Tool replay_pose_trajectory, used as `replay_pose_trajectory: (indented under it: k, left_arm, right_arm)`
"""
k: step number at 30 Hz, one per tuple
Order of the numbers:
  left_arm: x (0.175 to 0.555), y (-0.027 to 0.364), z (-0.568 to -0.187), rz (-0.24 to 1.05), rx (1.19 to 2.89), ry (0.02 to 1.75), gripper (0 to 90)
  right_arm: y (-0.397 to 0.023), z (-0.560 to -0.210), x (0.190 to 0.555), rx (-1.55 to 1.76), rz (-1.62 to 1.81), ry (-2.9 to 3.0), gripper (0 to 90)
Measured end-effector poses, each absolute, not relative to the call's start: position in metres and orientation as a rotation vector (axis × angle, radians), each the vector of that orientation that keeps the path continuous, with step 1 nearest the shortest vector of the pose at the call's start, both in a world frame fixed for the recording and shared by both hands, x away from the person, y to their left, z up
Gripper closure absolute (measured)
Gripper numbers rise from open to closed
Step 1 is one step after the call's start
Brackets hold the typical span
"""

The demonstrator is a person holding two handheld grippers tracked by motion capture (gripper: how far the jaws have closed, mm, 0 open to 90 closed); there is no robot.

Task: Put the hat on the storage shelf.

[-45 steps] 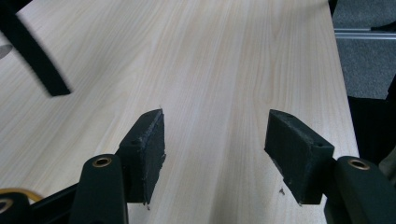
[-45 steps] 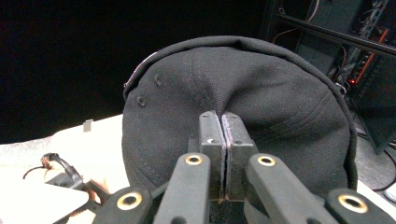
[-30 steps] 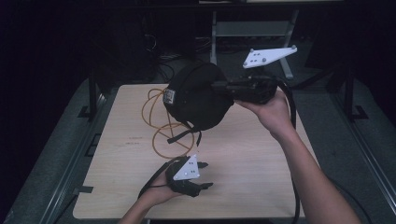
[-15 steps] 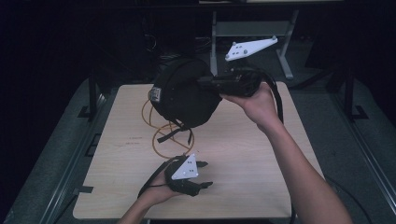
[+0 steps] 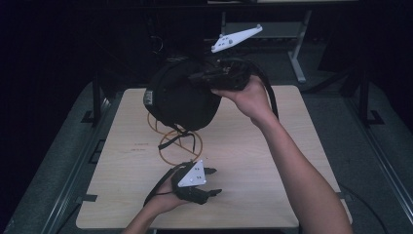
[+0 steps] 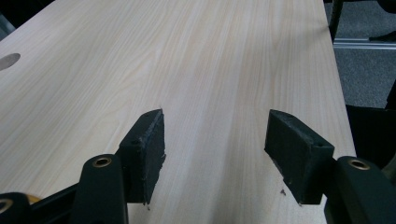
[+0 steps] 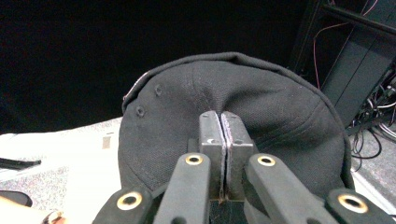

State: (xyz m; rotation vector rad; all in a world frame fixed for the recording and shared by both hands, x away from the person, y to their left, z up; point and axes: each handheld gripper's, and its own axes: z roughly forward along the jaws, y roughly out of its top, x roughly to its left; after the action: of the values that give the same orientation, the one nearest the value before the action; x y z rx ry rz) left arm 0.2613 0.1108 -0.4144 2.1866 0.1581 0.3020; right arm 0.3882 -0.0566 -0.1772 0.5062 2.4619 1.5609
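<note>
right claw (image 7: 222, 122) pinches black cap (image 7: 261, 102); orange cable (image 5: 168, 144) lies beneath

We seem to be in a dim lab: a pale wooden table (image 5: 272, 195), grey carpet floor (image 5: 370, 146), tangled equipment cables (image 7: 378, 112) behind.

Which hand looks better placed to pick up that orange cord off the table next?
Probably the left. The left gripper is open and empty, low over the table beside the orange cord. The right gripper is shut on the black cap, held up high.
</note>
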Motion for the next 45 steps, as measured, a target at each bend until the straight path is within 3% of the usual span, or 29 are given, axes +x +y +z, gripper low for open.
replay_pose_trajectory:
  k: [25,27,28,32,39,45]
  left_arm:
    - [0.262,0.11,-0.413,0.292,2.185,0.151,37.4]
    - [0.262,0.111,-0.413,0.287,2.185,0.154,37.4]
    - [0.262,0.111,-0.413,0.283,2.183,0.161,37.4]
    - [0.262,0.11,-0.413,0.282,2.185,0.161,37.4]
    - [0.263,0.11,-0.413,0.286,2.184,0.169,37.4]
    - [0.263,0.111,-0.415,0.279,2.183,0.174,37.2]
  right_arm:
    - [0.02,-0.215,0.436,0.649,1.42,2.619,87.4]
    - [0.024,-0.22,0.437,0.636,1.414,2.619,79.8]
    - [0.025,-0.221,0.437,0.642,1.416,2.618,69.5]
    - [0.024,-0.222,0.436,0.67,1.398,2.622,57.5]
    - [0.013,-0.227,0.438,0.69,1.423,2.629,46.7]
    - [0.0,-0.23,0.438,0.72,1.456,2.606,43.6]
